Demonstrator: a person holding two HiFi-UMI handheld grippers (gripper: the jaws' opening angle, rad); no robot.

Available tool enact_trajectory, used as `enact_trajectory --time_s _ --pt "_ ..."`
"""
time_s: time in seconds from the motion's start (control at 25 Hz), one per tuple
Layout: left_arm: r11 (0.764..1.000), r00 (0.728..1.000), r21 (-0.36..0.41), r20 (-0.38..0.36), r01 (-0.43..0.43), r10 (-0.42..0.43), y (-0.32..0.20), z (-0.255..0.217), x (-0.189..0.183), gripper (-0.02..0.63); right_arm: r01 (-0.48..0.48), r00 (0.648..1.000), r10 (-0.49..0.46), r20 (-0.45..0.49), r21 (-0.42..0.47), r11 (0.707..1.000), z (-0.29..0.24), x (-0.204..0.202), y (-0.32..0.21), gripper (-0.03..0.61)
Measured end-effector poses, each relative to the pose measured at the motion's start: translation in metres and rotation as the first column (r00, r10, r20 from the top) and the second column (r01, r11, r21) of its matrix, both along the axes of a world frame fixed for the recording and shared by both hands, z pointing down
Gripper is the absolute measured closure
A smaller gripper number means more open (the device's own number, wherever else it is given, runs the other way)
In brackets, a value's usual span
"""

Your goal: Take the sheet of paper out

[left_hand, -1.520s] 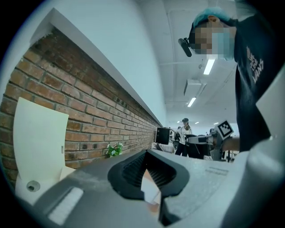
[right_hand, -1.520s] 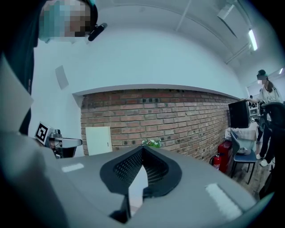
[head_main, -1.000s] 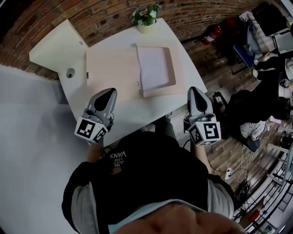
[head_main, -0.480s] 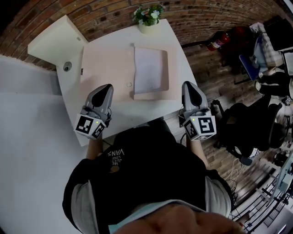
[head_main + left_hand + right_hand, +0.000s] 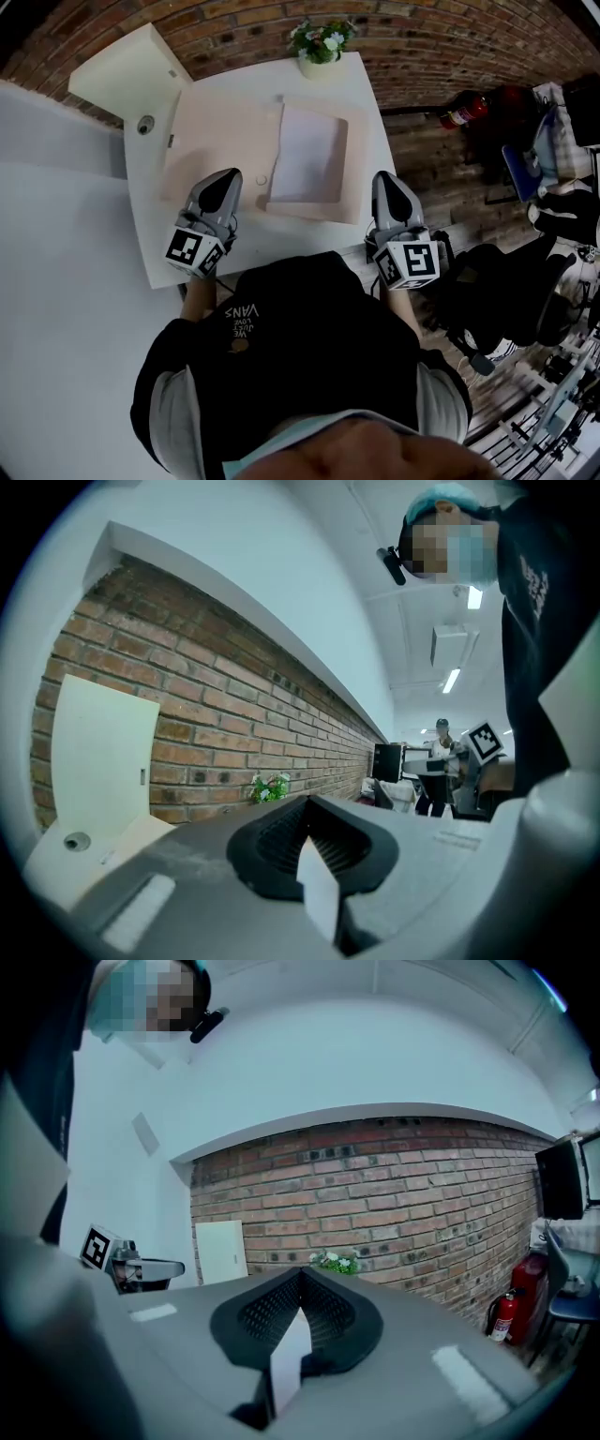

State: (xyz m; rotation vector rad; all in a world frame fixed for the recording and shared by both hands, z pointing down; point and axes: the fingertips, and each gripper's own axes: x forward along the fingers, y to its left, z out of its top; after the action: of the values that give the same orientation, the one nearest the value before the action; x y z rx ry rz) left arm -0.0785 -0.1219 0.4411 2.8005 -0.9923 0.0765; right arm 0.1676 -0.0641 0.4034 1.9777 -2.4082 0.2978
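Note:
A white sheet of paper (image 5: 307, 152) lies in a shallow beige tray (image 5: 352, 173) on the white table (image 5: 244, 239). The tray's beige lid (image 5: 214, 127) lies open flat to its left. My left gripper (image 5: 225, 182) hovers over the table just left of the tray's near corner, jaws shut and empty. By the table's right edge, beside the tray's near right corner, my right gripper (image 5: 384, 180) is also shut and empty. Both point level toward the brick wall; the left gripper (image 5: 305, 803) and right gripper (image 5: 300, 1279) hide the paper in their own views.
A potted plant (image 5: 322, 42) stands at the table's far edge against the brick wall. A cream panel (image 5: 131, 70) leans at the far left. A red fire extinguisher (image 5: 464, 111) and dark chairs sit on the wooden floor to the right.
Both grippers have moved forward toward the tray's near edge, staying shut. The head view has swung, so the table sits squarer in it.

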Motion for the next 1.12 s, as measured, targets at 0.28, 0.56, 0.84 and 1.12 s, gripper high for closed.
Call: enact_trajectory --time_s 0.28,0.56,0.84,1.12 --pt "0.997 0.998 -0.034 0.011 0.068 -0.067 -0.009 0.009 0.008 0.614 0.053 0.999 -0.053 -0.001 0.009 0.999 -0.001 0.014 -0.020 0.578" --pt "0.996 0.996 -0.053 0.053 0.074 -0.071 -0.017 0.026 0.023 0.614 0.097 0.995 -0.097 0.007 0.008 0.995 0.001 0.022 -0.038 0.578" --pt "0.988 0.990 -0.128 0.123 0.092 -0.076 -0.025 0.061 0.032 0.614 0.129 0.992 -0.129 0.013 -0.001 0.992 0.008 0.029 -0.047 0.578" --pt "0.976 0.983 -0.198 0.173 0.090 -0.055 -0.033 0.094 0.043 0.614 0.143 0.990 -0.143 0.011 -0.007 0.990 0.012 0.039 -0.049 0.578"
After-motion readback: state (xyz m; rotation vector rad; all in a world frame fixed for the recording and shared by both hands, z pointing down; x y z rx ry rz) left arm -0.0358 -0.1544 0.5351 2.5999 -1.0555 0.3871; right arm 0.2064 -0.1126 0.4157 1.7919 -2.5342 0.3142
